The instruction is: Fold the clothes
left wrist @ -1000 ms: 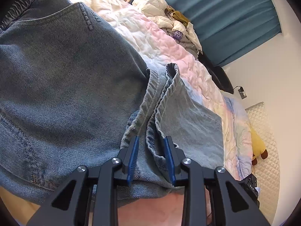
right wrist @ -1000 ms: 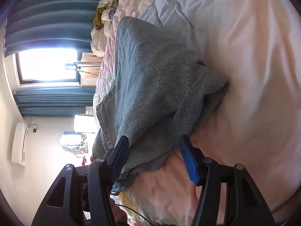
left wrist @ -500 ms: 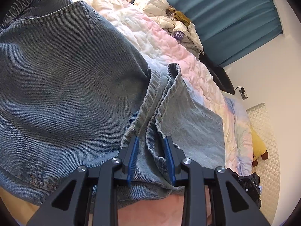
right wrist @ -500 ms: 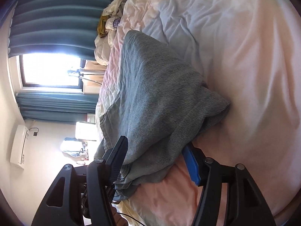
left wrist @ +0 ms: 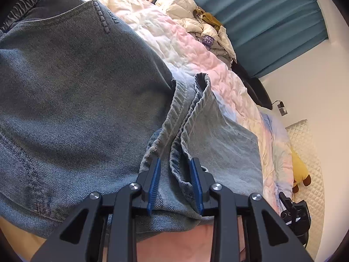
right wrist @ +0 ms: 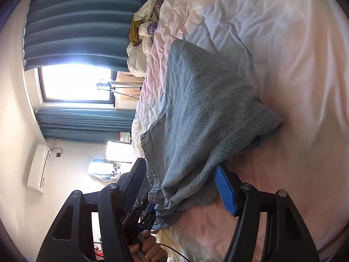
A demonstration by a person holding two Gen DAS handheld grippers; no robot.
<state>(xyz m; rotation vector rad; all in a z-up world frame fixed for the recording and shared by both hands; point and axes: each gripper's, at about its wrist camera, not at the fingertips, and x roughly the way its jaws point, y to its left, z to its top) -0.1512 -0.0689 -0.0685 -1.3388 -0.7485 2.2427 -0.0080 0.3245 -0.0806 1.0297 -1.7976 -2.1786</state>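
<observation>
A pair of blue denim jeans (left wrist: pixel 82 100) lies on the bed, its seat and back pocket filling the left wrist view. My left gripper (left wrist: pixel 174 170) is shut on a bunched hem edge of the jeans (left wrist: pixel 176 152), with fabric between its blue pads. In the right wrist view a folded leg of the jeans (right wrist: pixel 207 113) drapes across the bed. My right gripper (right wrist: pixel 183 174) is open, its fingers standing wide on either side of that denim fold; the left finger is partly hidden behind the cloth.
The bed has a rumpled pink and white quilt (left wrist: pixel 196 56). A heap of pale clothes (left wrist: pixel 202 26) lies at its far end by teal curtains (left wrist: pixel 261 21). A yellow plush toy (left wrist: pixel 301 170) lies at the right. A bright window (right wrist: pixel 76 83) shows in the right wrist view.
My right gripper has slid forward along the bed so the denim fold now lies deeper between its open fingers. The left gripper has kept its hold and hardly moved.
</observation>
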